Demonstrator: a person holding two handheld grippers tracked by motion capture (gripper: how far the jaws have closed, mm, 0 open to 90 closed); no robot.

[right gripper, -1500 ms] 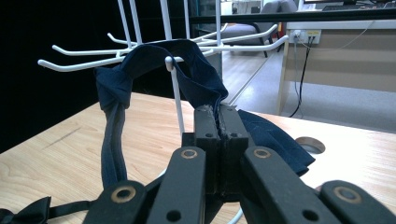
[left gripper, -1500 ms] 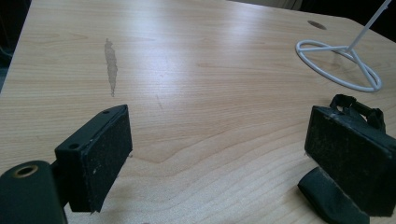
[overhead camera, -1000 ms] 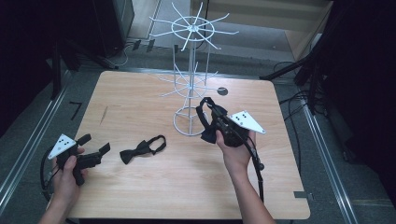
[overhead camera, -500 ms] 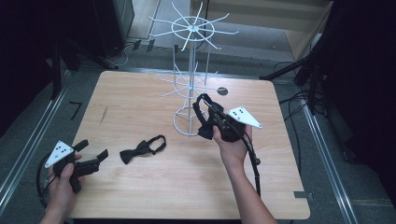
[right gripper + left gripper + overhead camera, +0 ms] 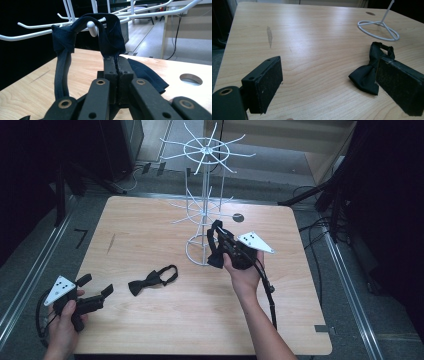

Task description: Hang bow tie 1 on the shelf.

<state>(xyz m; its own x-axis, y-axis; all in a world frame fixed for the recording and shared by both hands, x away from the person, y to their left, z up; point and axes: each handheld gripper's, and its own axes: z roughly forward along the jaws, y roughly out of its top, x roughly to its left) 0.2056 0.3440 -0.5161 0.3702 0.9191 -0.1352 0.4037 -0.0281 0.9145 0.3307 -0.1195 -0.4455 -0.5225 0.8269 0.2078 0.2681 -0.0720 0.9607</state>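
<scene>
Two dark fabric bow ties were in play on the pale wooden table [image 5: 150,230]. The right gripper [image 5: 220,232] had its black jaws pressed together on the strap of the navy bow tie [image 5: 110,32], whose loop hung over a rounded peg tip of the white wire display rack [image 5: 205,155]; that tie's bow trailed down beside the jaws in the right gripper view. The other black bow tie [image 5: 150,281] lay flat on the table, near the rack's ring base [image 5: 378,29] but apart from it. The left gripper [image 5: 97,286] hovered low at the table's near-left corner, jaws spread wide with nothing between them, the lying tie just beyond its far pad [image 5: 399,85]
</scene>
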